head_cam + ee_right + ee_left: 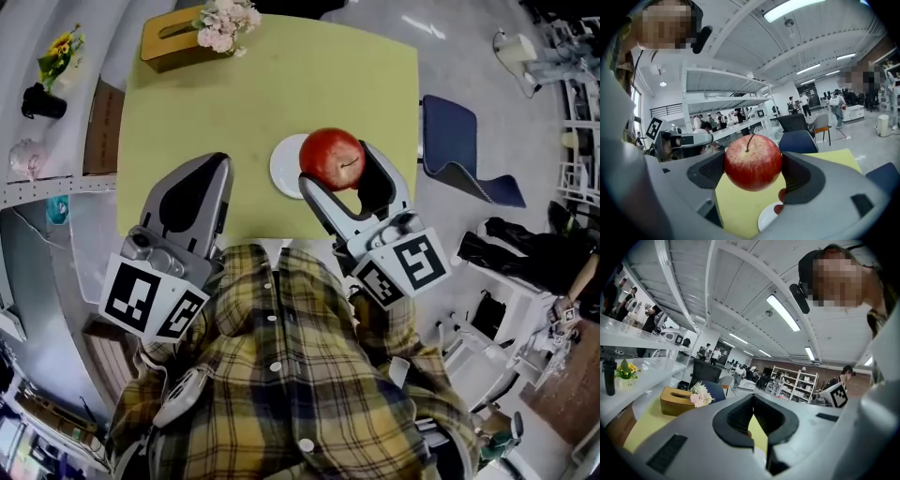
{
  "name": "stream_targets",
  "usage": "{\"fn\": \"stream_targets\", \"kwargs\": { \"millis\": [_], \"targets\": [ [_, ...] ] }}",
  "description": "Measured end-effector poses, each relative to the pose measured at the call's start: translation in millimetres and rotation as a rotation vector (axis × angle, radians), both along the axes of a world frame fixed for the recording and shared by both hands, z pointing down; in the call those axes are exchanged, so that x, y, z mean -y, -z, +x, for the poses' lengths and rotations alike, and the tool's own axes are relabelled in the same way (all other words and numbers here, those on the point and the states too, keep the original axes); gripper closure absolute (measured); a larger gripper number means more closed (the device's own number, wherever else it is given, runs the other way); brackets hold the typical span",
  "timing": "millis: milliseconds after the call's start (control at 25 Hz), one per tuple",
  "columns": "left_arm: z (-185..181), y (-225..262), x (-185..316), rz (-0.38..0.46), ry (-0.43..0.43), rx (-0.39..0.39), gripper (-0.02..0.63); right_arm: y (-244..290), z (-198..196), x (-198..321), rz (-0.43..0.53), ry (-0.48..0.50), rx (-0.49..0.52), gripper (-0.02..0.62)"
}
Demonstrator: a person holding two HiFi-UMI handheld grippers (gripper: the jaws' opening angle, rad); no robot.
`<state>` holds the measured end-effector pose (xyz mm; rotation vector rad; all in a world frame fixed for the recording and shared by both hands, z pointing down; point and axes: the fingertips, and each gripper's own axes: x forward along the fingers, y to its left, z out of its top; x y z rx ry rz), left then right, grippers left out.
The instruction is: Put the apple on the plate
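Note:
A red apple [332,158] [753,162] sits clamped between the two jaws of my right gripper [336,167] [751,171], held in the air over the near part of the yellow-green table [281,84]. Just under and behind it lies a small white plate [284,169] [769,217], partly hidden by the apple and the gripper. My left gripper [221,161] [753,412] hangs to the left of the plate above the table with its jaws together and nothing between them.
A tan tissue box [174,37] [676,401] with pink flowers [223,22] [700,395] stands at the table's far left corner. A dark blue chair [459,150] sits off the table's right edge. White shelving [42,103] runs along the left.

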<state>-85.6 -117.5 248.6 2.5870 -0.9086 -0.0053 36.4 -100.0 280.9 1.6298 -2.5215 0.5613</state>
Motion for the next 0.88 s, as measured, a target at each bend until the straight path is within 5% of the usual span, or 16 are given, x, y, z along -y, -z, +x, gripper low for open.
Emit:
{"fn": "stream_targets", "kwargs": {
  "millis": [520, 880],
  "targets": [
    [20.5, -18.0, 36.9, -0.043, -0.153, -0.019, 0.598, -10.1, 7.7, 14.3, -0.04, -0.128, -0.052, 0.232],
    [32.1, -34.4, 30.7, -0.065, -0.141, -0.013, 0.598, -27.0, 22.6, 9.1, -0.097, -0.116, -0.089, 0.232]
  ]
}}
